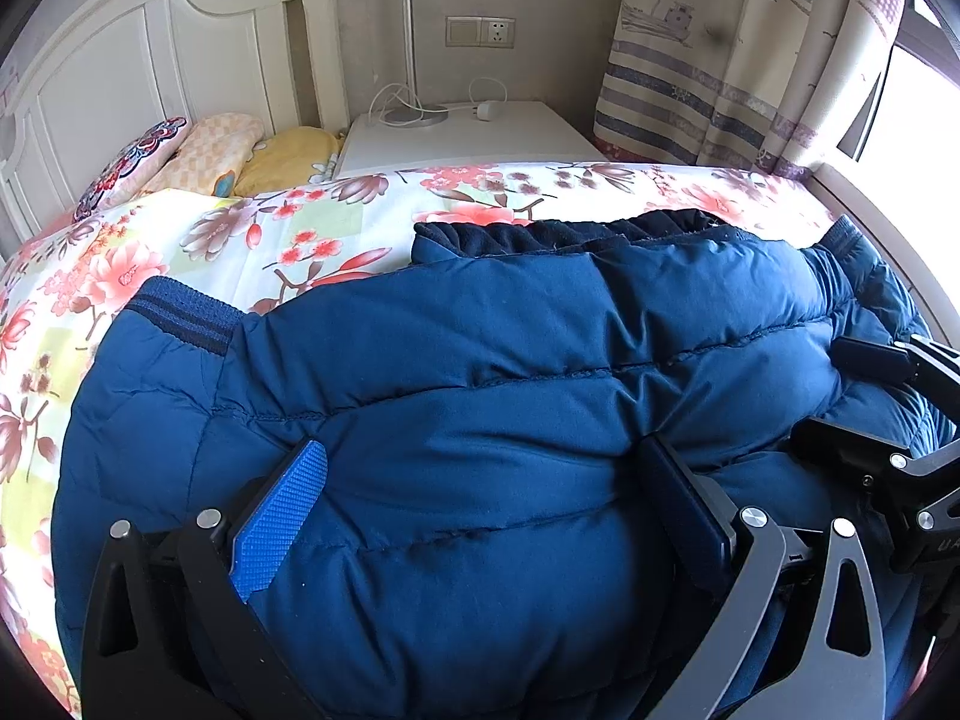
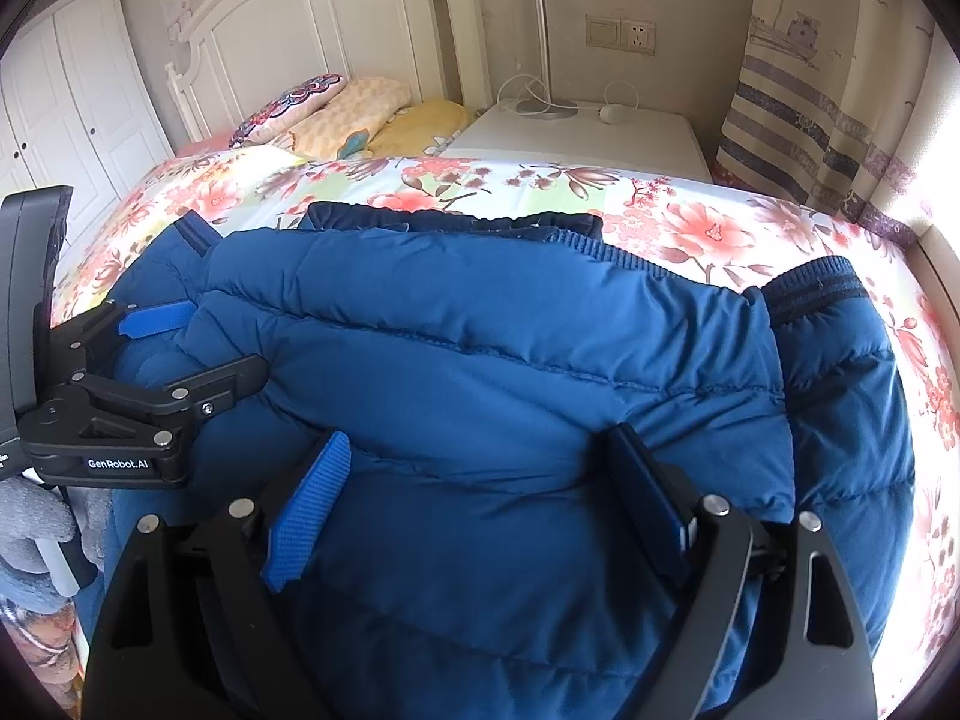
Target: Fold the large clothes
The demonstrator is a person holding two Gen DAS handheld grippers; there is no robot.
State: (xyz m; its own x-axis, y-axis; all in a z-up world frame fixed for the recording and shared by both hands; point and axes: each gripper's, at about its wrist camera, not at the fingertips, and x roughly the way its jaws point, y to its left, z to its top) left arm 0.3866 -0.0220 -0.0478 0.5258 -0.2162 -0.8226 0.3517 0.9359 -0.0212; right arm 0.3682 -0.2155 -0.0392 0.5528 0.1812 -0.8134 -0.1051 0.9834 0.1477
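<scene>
A blue puffer jacket (image 1: 480, 360) lies bunched on the floral bedspread (image 1: 270, 240), its ribbed cuff (image 1: 180, 312) at the left. My left gripper (image 1: 483, 450) points down onto it, open wide, with a puffed fold bulging between its fingers. At the right edge of this view my right gripper (image 1: 834, 390) rests on the same jacket. In the right wrist view the jacket (image 2: 510, 330) fills the middle, with the other cuff (image 2: 816, 288) at the right. My right gripper (image 2: 480, 438) is open wide over a fold. My left gripper (image 2: 228, 336) sits at the left, also open.
Pillows (image 1: 210, 150) lie by the white headboard (image 1: 120, 60). A white nightstand (image 1: 462, 138) with a lamp base and cable stands behind the bed. A striped curtain (image 1: 720, 60) hangs at the right, and a white wardrobe (image 2: 72, 90) stands at the far left.
</scene>
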